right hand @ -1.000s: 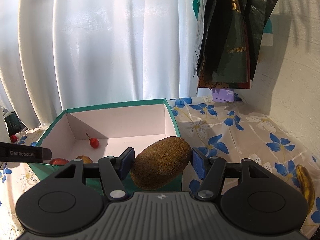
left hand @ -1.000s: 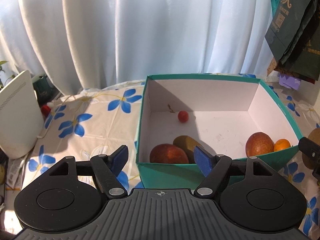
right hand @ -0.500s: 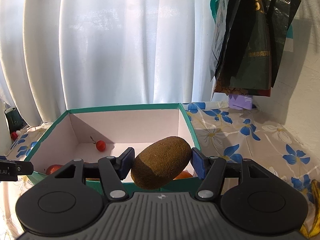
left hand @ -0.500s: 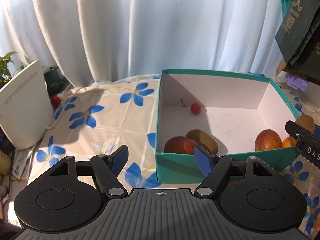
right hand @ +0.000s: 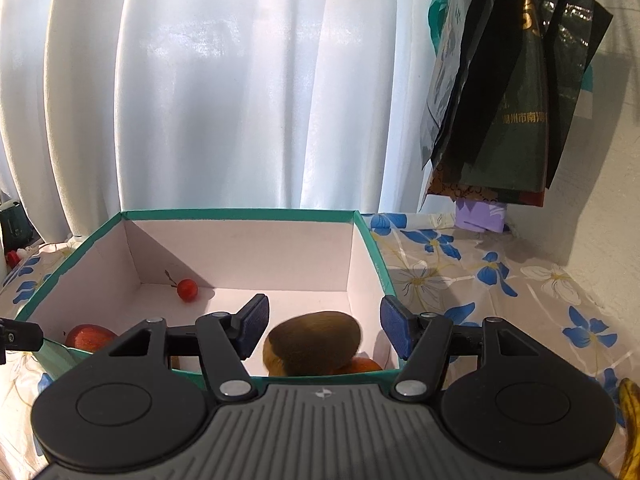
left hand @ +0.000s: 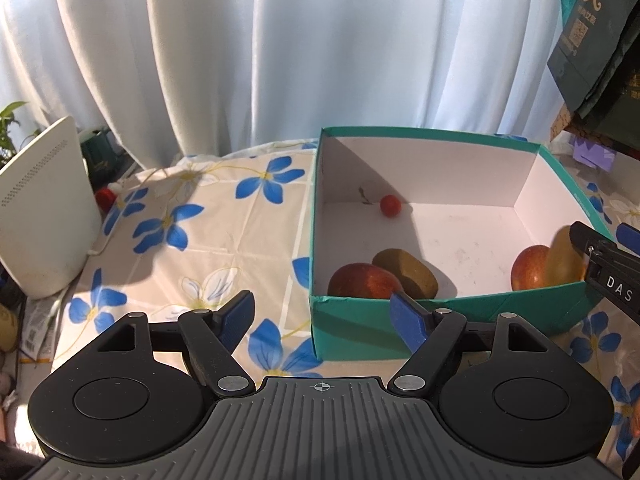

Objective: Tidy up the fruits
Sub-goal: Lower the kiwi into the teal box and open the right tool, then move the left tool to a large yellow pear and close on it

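Two tools released | fuzzy oval kiwi [right hand: 316, 338] loose in cardboard box [right hand: 372, 248]

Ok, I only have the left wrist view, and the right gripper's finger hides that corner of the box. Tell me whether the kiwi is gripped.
Observer: No. In the right wrist view the kiwi sits low in the box, below the right gripper. There is a clear gap to the right pad, so the jaws are open.
Operator: Say what it is resting on.
Observer: It looks to be lying on an orange in the near right corner.
Operator: Report any fruit outside the box.
Observer: A banana lies on the tablecloth at the right edge of that view.
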`<state>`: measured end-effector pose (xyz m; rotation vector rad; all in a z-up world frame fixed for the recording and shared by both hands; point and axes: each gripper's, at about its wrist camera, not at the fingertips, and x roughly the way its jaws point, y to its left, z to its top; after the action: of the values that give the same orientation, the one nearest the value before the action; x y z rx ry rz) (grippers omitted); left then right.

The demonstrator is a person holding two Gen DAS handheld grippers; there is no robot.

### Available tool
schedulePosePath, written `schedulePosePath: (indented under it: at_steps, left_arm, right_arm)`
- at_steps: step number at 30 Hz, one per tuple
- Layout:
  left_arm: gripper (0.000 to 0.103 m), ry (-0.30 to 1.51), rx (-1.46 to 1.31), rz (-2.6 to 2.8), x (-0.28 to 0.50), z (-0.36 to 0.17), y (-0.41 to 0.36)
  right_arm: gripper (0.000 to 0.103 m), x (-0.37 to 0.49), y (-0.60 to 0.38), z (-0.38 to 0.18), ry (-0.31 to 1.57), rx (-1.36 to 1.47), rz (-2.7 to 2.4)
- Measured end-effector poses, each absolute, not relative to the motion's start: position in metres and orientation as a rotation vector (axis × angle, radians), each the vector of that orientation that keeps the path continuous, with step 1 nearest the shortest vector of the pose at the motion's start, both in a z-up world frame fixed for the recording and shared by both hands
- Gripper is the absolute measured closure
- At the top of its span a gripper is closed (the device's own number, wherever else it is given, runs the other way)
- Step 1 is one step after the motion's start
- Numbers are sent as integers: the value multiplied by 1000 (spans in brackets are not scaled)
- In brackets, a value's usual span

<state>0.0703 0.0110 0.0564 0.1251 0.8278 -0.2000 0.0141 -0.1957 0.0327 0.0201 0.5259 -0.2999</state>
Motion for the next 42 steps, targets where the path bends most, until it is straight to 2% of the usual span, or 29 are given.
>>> schedulePosePath:
  at_steps: [4, 9, 19, 32, 36, 38, 40, 42]
  left_arm:
    - [23, 817, 132, -234, 65, 57, 11]
    - [24, 803, 178, -298, 51, 52, 9]
    - [30, 886, 229, -316, 41, 16, 11]
    - [34, 936, 233, -368, 36, 3, 9]
    - [30, 901, 230, -439, 27, 15, 7]
    - [13, 868, 230, -483, 20, 22, 6]
    - [8, 836, 223, -530, 14, 28, 4]
    - [8, 823, 245, -548, 9, 31, -2]
  right_arm:
    - [40, 8, -195, 40, 512, 18, -302]
    - [32, -10, -190, 49, 492, 26, -298]
    - [30, -48, -180, 45, 535, 64, -285]
    - [26, -68, -177, 47, 529, 69, -321]
    - [26, -71, -177, 47, 531, 73, -322]
    - [26, -71, -178, 47, 531, 75, -325]
    - [26, -72, -178, 48, 528, 77, -326]
    - [26, -73, -178, 49, 525, 78, -326]
